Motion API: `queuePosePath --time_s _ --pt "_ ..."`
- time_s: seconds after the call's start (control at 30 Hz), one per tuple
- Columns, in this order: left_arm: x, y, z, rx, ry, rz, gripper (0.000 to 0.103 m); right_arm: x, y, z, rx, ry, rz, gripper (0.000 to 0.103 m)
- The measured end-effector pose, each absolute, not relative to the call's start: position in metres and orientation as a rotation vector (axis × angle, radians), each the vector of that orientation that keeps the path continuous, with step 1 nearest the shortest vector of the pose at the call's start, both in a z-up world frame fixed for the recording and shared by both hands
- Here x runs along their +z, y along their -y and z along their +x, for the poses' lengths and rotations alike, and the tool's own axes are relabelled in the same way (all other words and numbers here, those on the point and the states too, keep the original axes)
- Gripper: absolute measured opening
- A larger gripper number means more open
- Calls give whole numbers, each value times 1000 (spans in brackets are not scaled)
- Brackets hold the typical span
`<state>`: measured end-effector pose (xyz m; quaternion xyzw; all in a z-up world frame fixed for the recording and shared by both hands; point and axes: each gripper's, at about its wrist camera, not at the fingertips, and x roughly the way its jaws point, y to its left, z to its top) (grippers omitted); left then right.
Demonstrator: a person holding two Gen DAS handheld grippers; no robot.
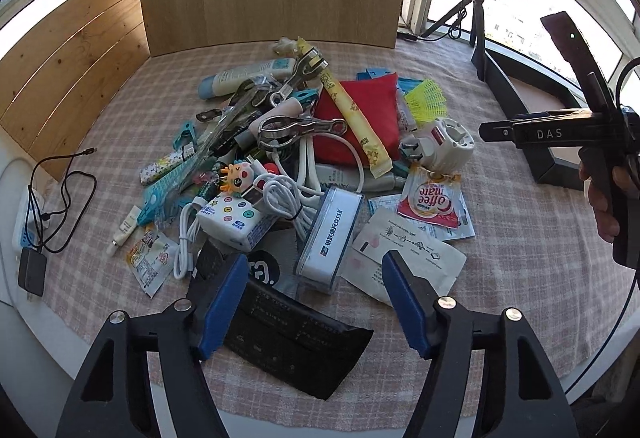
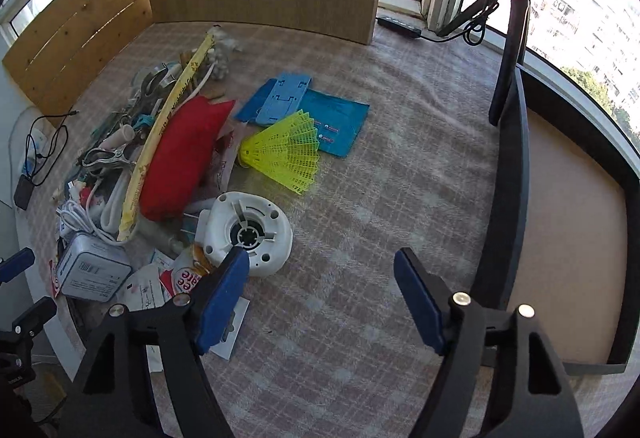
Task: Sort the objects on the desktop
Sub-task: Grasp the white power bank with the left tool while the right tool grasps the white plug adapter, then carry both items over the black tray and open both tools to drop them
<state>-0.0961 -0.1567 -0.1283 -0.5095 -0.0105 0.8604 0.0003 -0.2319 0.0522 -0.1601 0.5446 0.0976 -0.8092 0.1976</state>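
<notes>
Both grippers, left gripper (image 1: pixel 316 298) and right gripper (image 2: pixel 320 298), have black angular frames, blue finger pads (image 1: pixel 224 302) and silver screws (image 1: pixel 182 304); "DAS" marks one.

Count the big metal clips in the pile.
2. One metal clip lies mid-pile beside the red pouch; the other metal clip sits farther back, against the lotion tube. More may be buried in the clutter.
</notes>
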Motion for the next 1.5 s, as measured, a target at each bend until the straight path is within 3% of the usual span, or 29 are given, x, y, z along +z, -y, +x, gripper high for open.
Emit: queuePosePath --time_s 0.23,0.4,0.43,0.5,0.57,0.63,1.07,1.5 --pt "-148 151 -110 2622 -24 -1632 60 -181 -41 -255 -2186 -255 1622 68" --pt "-160 145 -121 2597 -39 -1647 50 -188 -31 -259 -2148 -261 1644 68" --pt "-162 146 -123 2594 -30 -1653 44 -187 -32 -259 -2131 -231 1652 68" --pt "-164 147 -124 2589 -2 -1660 36 -187 -36 -257 -2095 -170 1668 58" --pt "-166 148 -124 2584 20 -1659 29 -185 -39 -254 -2078 -128 1671 35" --pt "-166 147 -123 2583 21 -1655 27 -183 -42 -249 -2080 -106 1664 25" --pt "-144 142 -119 2665 41 -1595 23 -161 -65 -227 -2114 42 1592 21" --pt "-62 92 -142 2716 4 -1382 23 -98 -154 -240 -2361 143 1337 21"
